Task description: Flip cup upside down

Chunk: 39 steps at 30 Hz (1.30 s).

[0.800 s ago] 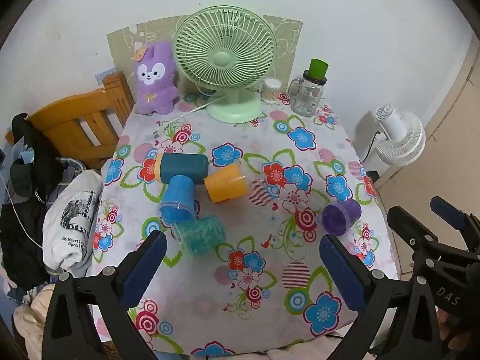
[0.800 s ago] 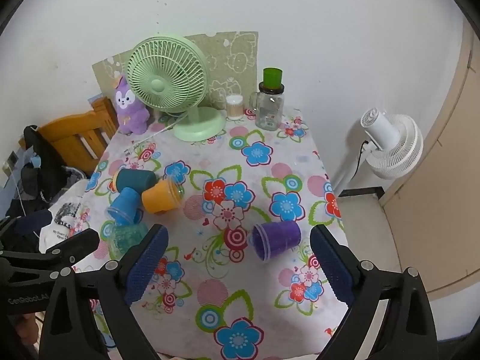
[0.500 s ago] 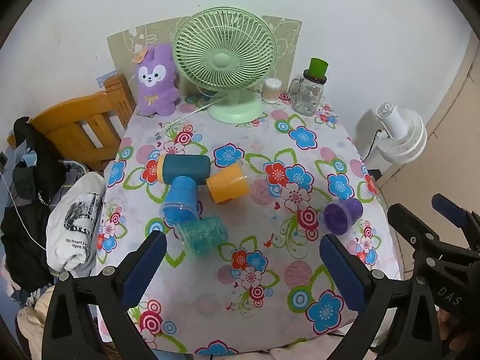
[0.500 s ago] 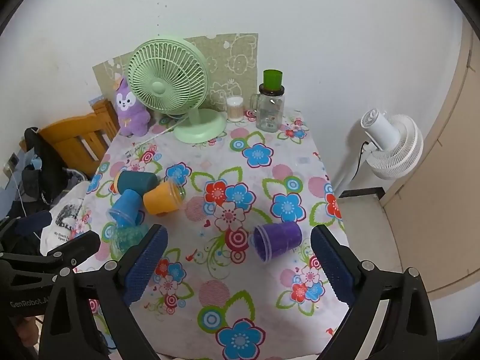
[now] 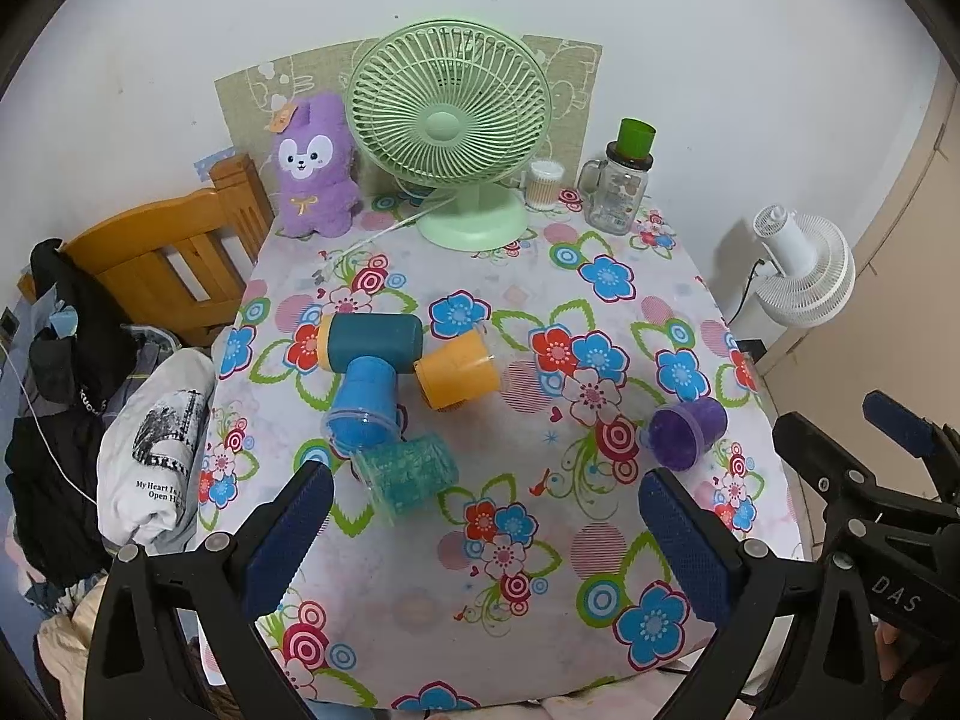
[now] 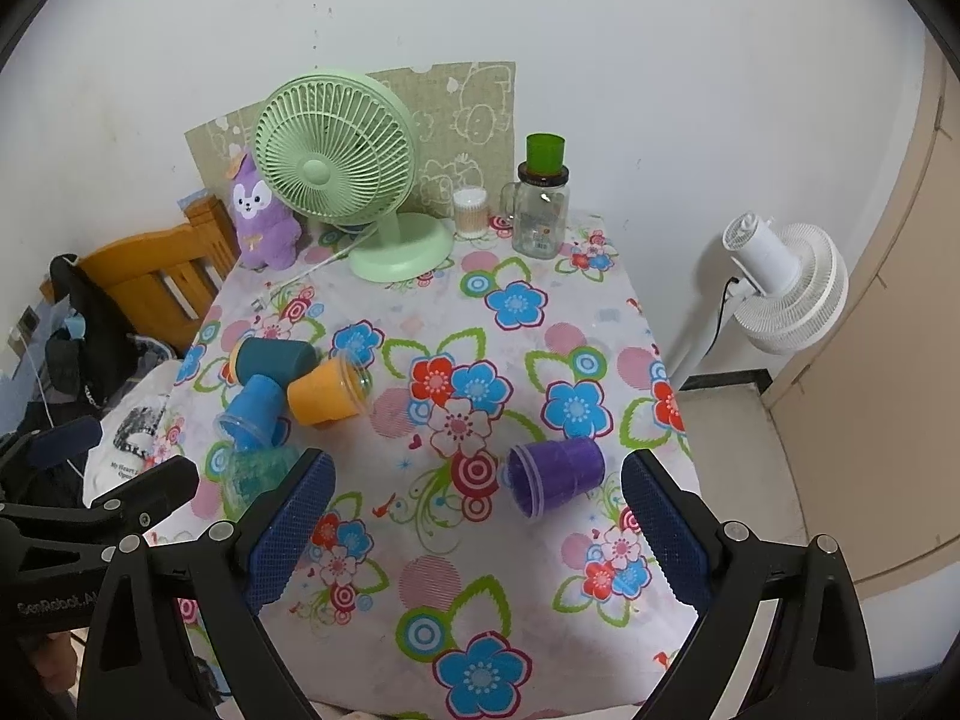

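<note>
Several plastic cups lie on their sides on the flowered tablecloth (image 5: 528, 546). A dark teal cup (image 5: 372, 341), an orange cup (image 5: 459, 367), a blue cup (image 5: 365, 402) and a teal glitter cup (image 5: 408, 471) cluster at the left. A purple cup (image 5: 687, 429) lies alone at the right, also in the right wrist view (image 6: 555, 474). My left gripper (image 5: 483, 537) is open and empty above the near table edge. My right gripper (image 6: 474, 531) is open and empty, just short of the purple cup.
A green desk fan (image 5: 450, 132), a purple plush rabbit (image 5: 313, 165), a glass jar with a green lid (image 5: 621, 186) and a small container (image 5: 545, 183) stand at the back. A wooden chair (image 5: 162, 258) with clothes is left. A white floor fan (image 5: 801, 270) stands right.
Both grippers have shifted slightly toward the table; the cups look a little nearer. Nothing on the table has moved.
</note>
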Each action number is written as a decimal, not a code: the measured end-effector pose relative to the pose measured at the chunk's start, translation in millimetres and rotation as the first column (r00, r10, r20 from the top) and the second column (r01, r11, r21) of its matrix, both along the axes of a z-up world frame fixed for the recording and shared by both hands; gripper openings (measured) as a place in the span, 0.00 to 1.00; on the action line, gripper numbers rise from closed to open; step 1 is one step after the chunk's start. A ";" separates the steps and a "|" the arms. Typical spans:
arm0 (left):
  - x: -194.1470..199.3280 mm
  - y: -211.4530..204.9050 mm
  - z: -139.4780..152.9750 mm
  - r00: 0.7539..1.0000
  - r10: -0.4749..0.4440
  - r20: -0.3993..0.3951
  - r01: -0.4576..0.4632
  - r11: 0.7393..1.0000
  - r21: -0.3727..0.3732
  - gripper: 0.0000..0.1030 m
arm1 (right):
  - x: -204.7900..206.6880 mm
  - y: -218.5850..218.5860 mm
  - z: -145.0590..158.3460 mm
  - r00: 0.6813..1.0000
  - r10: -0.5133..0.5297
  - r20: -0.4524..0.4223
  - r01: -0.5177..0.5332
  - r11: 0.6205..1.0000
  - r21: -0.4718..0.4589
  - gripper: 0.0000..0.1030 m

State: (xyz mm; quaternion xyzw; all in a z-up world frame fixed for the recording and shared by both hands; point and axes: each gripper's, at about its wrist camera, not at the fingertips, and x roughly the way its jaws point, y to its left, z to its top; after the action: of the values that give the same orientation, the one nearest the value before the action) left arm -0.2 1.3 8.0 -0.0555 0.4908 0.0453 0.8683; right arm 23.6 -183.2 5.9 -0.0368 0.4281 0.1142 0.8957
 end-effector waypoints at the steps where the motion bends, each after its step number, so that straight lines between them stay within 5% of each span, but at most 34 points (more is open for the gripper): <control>1: 0.2 -0.8 0.2 1.000 0.001 -0.002 -0.001 1.000 0.002 1.00 | 0.3 0.2 -0.1 1.000 -0.001 0.002 0.001 1.000 -0.002 0.95; 39: 16.2 -28.4 -18.7 0.999 -0.031 -0.031 0.032 0.999 0.006 1.00 | 16.2 -21.0 -13.2 1.000 -0.010 -0.023 0.010 1.000 -0.006 0.95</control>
State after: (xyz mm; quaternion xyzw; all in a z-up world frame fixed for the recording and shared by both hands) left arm 16.0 -27.1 -10.7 -0.0441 0.5048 0.0342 0.8614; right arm 39.7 -204.2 -7.3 -0.0359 0.4390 0.1087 0.8912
